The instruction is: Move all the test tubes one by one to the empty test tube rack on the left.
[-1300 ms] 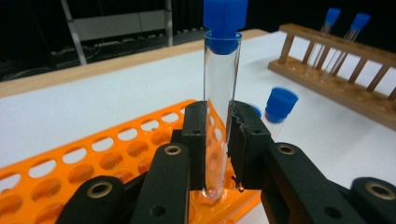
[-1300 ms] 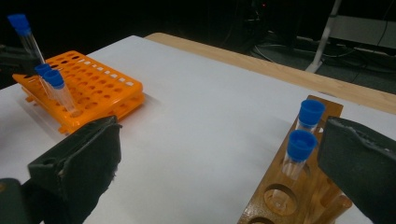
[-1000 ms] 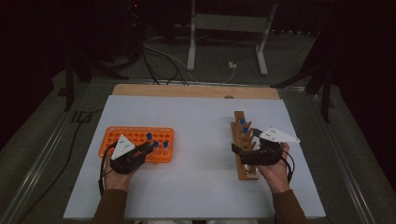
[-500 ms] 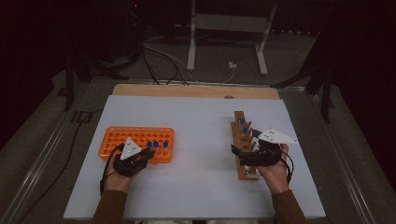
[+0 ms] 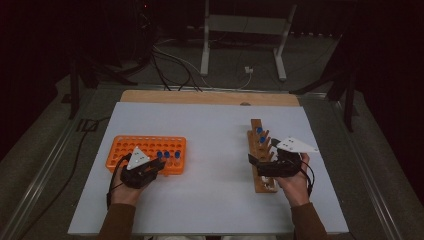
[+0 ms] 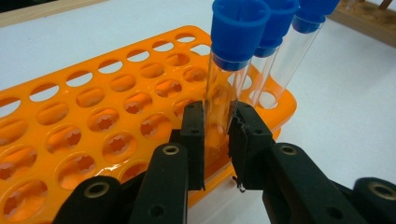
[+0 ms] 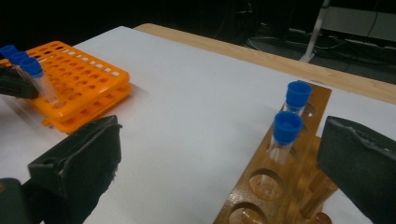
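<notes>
Left gripper (image 6: 215, 140): I have it clamped on the blue-capped tube (image 6: 226, 88) standing in the orange rack (image 6: 93, 121);
Right gripper (image 7: 219, 158): mine gapes empty beside the wooden rack (image 7: 280, 186)

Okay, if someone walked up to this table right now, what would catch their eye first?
Probably the bright orange rack on the left of the white table, where the left gripper is clamped on a clear tube with a blue cap standing in a hole at the rack's near edge. Next, the wooden rack on the right with two blue-capped tubes, the right gripper beside it with its jaws wide open.
</notes>
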Demonstrator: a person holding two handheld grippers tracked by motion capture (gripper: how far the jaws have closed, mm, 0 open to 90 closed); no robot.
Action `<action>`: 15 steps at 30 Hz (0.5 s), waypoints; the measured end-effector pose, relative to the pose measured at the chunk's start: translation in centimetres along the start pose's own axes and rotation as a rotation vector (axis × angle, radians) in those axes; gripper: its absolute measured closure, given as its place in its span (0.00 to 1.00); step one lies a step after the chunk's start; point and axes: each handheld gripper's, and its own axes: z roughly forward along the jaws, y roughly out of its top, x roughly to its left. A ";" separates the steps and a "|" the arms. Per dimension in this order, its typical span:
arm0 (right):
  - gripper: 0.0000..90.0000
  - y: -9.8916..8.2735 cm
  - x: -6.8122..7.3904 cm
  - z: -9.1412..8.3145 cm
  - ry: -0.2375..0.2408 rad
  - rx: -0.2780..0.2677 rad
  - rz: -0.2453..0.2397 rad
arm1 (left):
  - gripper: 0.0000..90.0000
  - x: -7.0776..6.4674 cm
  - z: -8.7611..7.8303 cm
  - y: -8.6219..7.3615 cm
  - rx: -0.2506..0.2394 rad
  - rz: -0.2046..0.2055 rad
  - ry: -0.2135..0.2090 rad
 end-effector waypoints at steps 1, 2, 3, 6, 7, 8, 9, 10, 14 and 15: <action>0.00 0.0 -0.1 0.0 -0.004 0.001 0.000 | 0.84 0.0 -0.1 0.0 -0.001 -0.006 0.001; 0.00 0.0 -0.2 -0.1 -0.004 0.000 0.002 | 0.81 0.0 -0.1 -0.1 -0.002 -0.007 0.002; 0.00 0.0 -0.3 -0.1 -0.005 -0.003 0.004 | 0.79 0.1 -0.2 -0.1 -0.007 -0.010 -0.004; 0.00 0.1 -0.6 -0.2 -0.009 -0.004 0.007 | 0.74 0.3 -0.7 -0.1 -0.032 -0.038 -0.038; 0.00 0.1 -0.7 -0.2 -0.011 -0.002 0.007 | 0.70 0.3 -0.9 -0.1 -0.044 -0.049 -0.047; 0.00 0.1 -0.7 -0.2 -0.014 -0.001 0.009 | 0.67 0.4 -1.1 -0.1 -0.057 -0.055 -0.048; 0.01 0.1 -0.8 -0.2 -0.014 -0.001 0.005 | 0.66 0.4 -1.3 -0.1 -0.066 -0.063 -0.059; 0.01 0.2 -0.9 -0.2 -0.017 0.000 0.002 | 0.64 0.5 -1.4 -0.2 -0.073 -0.066 -0.063; 0.06 0.4 -1.1 -0.1 -0.021 0.010 -0.018 | 0.51 0.7 -2.3 -0.2 -0.144 -0.120 -0.093; 0.07 0.5 -1.1 -0.1 -0.023 0.007 -0.024 | 0.46 0.7 -2.5 -0.1 -0.161 -0.128 -0.092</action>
